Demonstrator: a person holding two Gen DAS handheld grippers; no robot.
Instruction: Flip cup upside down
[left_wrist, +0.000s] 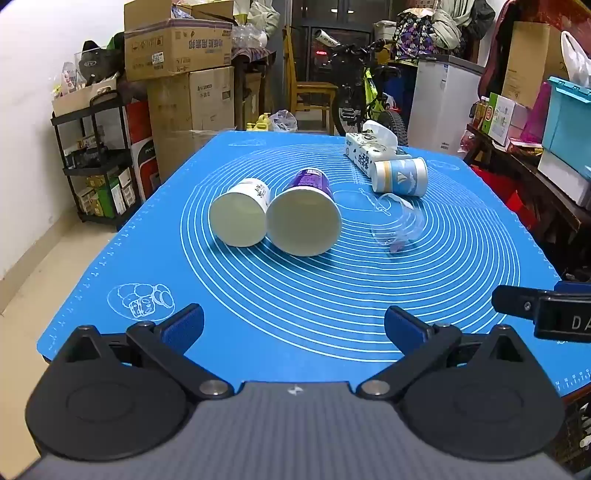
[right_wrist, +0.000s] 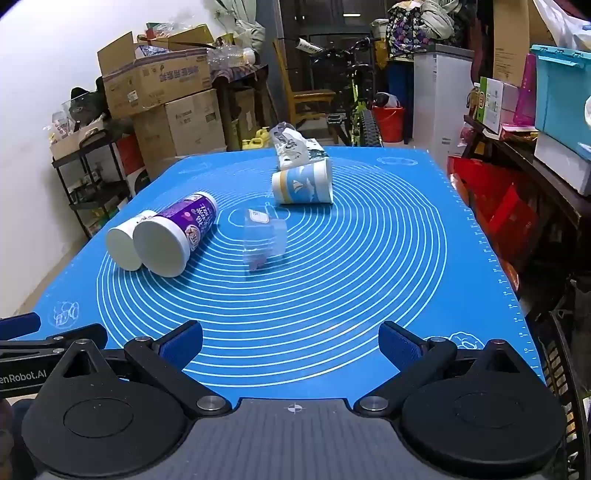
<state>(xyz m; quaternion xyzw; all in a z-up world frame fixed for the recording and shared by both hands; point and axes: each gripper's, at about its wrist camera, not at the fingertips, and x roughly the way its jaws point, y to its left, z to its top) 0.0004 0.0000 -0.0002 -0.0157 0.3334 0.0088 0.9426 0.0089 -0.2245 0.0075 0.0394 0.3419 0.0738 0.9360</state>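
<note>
Four cups (left_wrist: 303, 221), one tissue pack (left_wrist: 364, 151)

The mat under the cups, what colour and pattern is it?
The mat is bright blue, printed with thin white concentric rings and edge ruler marks; clearest in the right wrist view.

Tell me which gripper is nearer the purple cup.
Left. The left gripper faces the purple cup almost straight ahead, its mouth toward it. From the right gripper, the cup lies farther off to its left. Both are open.

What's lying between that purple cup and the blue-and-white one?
A clear plastic cup on its side lies between the purple cup and the blue-and-white cup, clearest in the right wrist view.
</note>
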